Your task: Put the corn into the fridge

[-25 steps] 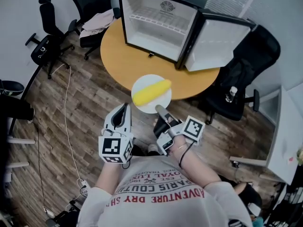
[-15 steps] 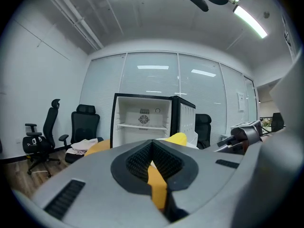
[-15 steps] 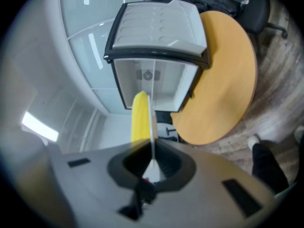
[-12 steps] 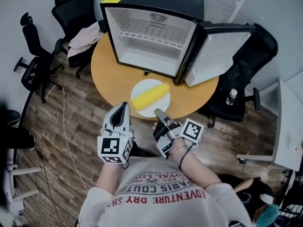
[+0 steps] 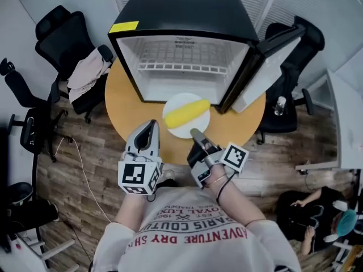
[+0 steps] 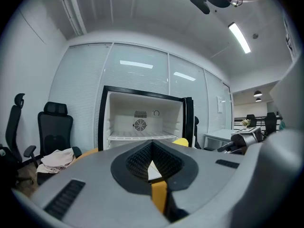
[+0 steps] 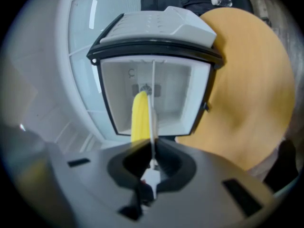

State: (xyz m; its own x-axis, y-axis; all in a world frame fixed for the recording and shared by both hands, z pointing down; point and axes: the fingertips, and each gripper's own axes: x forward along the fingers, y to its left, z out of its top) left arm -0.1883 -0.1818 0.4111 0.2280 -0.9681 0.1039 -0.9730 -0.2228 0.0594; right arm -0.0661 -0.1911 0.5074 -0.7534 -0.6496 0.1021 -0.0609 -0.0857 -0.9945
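Observation:
A yellow corn cob (image 5: 186,111) lies on a white plate (image 5: 181,100). My right gripper (image 5: 194,132) is shut on the plate's near rim and holds it over the round table, just in front of the open fridge (image 5: 181,16). In the right gripper view the plate's edge (image 7: 153,108) runs as a thin white line out of the jaws, the corn (image 7: 139,118) to its left, the fridge's empty inside (image 7: 154,94) behind. My left gripper (image 5: 148,124) is shut and holds nothing, left of the plate. Its own view shows the fridge (image 6: 142,122) and the corn's tip (image 6: 181,141).
The fridge door (image 5: 266,67) swings open to the right. The orange round table (image 5: 122,112) bears the fridge. A black chair with clothes draped on it (image 5: 85,72) stands at the left, another chair with a bottle (image 5: 278,105) at the right. A wire shelf (image 5: 181,67) crosses the fridge.
Both grippers and the plate with the corn have come closer to the fridge. The plate hung past the table's edge before; now it is over the table, square to the fridge opening.

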